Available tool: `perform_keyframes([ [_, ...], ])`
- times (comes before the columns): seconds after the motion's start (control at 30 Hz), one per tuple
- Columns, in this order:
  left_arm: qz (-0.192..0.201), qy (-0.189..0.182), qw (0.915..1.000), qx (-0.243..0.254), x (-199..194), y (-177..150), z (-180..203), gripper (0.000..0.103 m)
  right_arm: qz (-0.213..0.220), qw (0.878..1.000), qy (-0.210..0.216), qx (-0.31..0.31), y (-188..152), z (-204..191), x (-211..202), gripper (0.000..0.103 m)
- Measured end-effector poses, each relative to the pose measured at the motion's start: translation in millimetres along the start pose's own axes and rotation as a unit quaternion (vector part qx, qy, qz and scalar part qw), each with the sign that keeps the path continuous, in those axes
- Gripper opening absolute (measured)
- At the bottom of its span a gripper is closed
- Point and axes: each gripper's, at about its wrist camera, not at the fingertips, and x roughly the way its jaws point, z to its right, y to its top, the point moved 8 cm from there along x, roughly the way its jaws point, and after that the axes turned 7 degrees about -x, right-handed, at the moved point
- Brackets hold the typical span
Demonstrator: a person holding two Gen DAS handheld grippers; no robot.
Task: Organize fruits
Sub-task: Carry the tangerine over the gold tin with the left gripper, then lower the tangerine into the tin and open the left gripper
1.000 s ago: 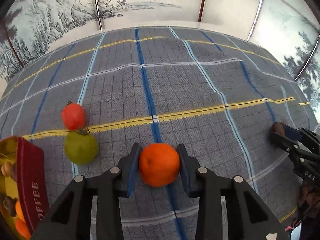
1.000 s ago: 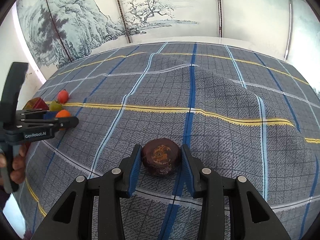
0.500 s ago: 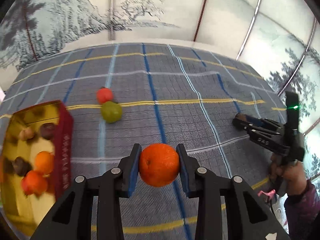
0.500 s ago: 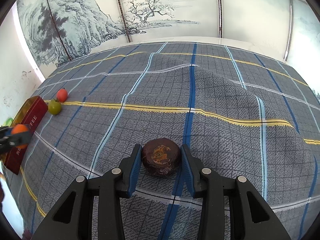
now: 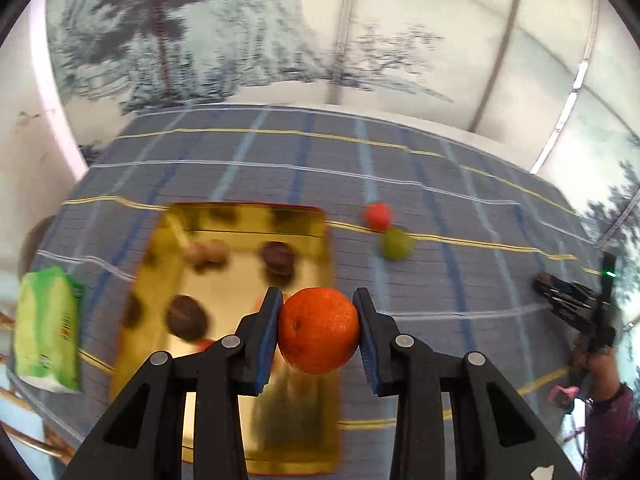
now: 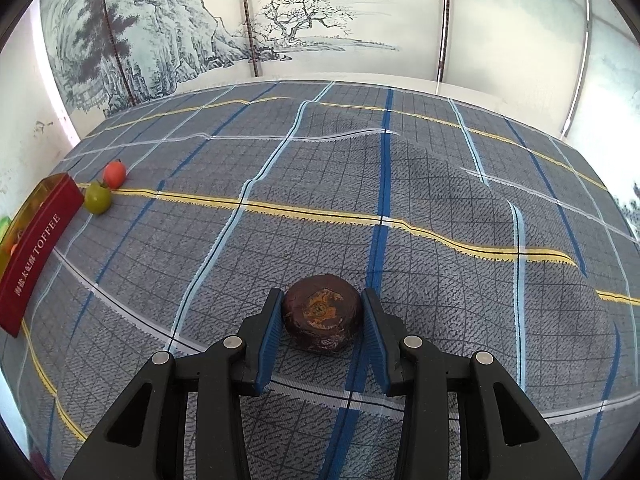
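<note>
My left gripper (image 5: 318, 330) is shut on an orange (image 5: 319, 330) and holds it in the air above the right edge of the gold toffee tin (image 5: 168, 240). The tin holds several dark and tan fruits. A red fruit (image 5: 377, 215) and a green fruit (image 5: 396, 243) lie on the cloth right of the tin. My right gripper (image 6: 322, 320) is shut on a dark brown fruit (image 6: 322, 318) that rests on the cloth. The red-sided tin (image 6: 34, 248), the green fruit (image 6: 97, 198) and the red fruit (image 6: 114, 173) show at the far left of the right wrist view.
A checked grey-blue cloth (image 6: 400, 184) covers the table, with raised folds toward the right. A green packet (image 5: 46, 332) stands left of the tin. The right gripper in its hand (image 5: 576, 312) shows at the right edge of the left wrist view. Painted panels stand behind.
My left gripper has lifted the orange off the cloth and carried it left, over the tin. My right gripper and the dark fruit have not moved.
</note>
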Motion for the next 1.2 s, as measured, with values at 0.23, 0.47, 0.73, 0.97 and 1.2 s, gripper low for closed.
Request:
perform_keyframes([
  [0.23,-0.022,0.036,0.9987,-0.027,35,18,-53,0.032,-0.004,1.000,-0.013,-0.012,0,-3,1,0.040],
  [0.47,-0.051,0.052,0.9954,-0.062,68,21,-76,0.032,-0.003,1.000,-0.013,-0.012,0,-3,1,0.040],
  [0.73,-0.056,0.068,0.9953,-0.040,86,17,-68,0.032,-0.003,1.000,-0.013,-0.012,0,-3,1,0.040],
  [0.97,-0.037,0.091,0.9951,-0.015,82,17,-60,0.033,-0.003,1.000,-0.013,-0.012,0,-3,1,0.040],
  [1.2,0.000,0.116,0.9932,0.007,57,17,-51,0.053,-0.002,1.000,-0.012,-0.011,0,-2,1,0.039],
])
